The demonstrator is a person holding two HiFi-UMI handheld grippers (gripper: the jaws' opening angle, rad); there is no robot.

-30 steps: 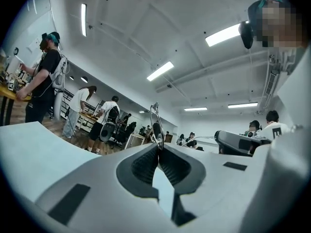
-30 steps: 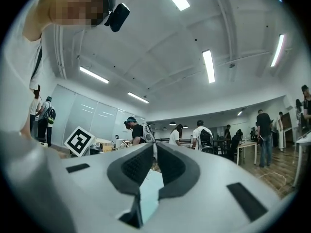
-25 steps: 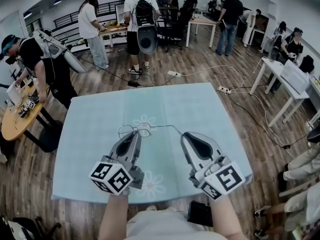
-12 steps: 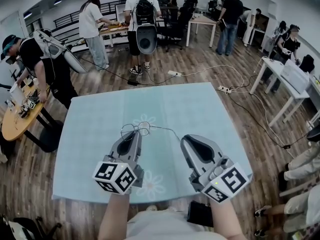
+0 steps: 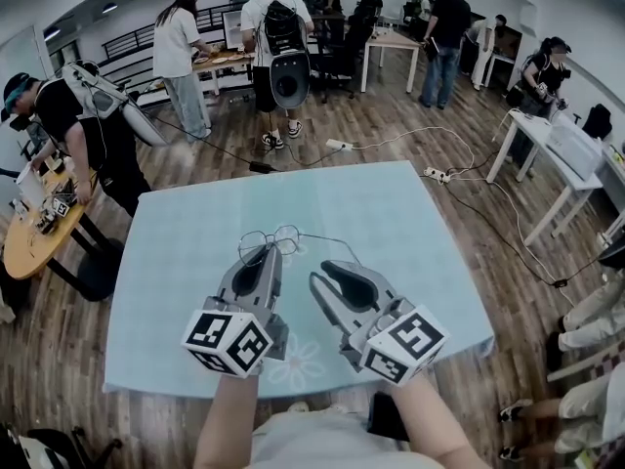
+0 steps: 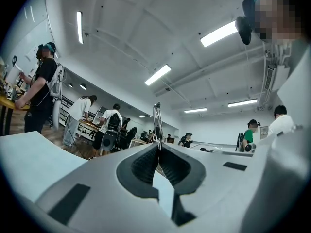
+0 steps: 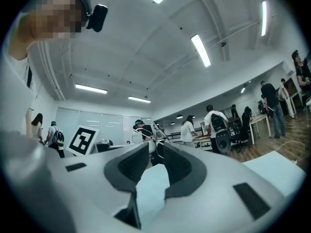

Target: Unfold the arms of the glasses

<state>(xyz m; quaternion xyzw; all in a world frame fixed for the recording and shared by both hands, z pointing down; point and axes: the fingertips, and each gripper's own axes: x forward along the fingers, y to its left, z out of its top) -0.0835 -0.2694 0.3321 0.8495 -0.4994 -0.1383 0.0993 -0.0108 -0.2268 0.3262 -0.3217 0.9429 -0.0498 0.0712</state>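
Thin wire-rimmed glasses (image 5: 285,233) at the centre of the frame, over a pale blue table (image 5: 400,213), one arm stretched out to the right, left gripper (image 5: 266,253) clenched on the rim, right gripper (image 5: 326,270) just beside it, jaws parted, gripping nothing.

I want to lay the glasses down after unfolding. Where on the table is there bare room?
The table is bare beyond the glasses to its far edge, and along both sides. Crowded only near the front middle, around the left gripper and right gripper.
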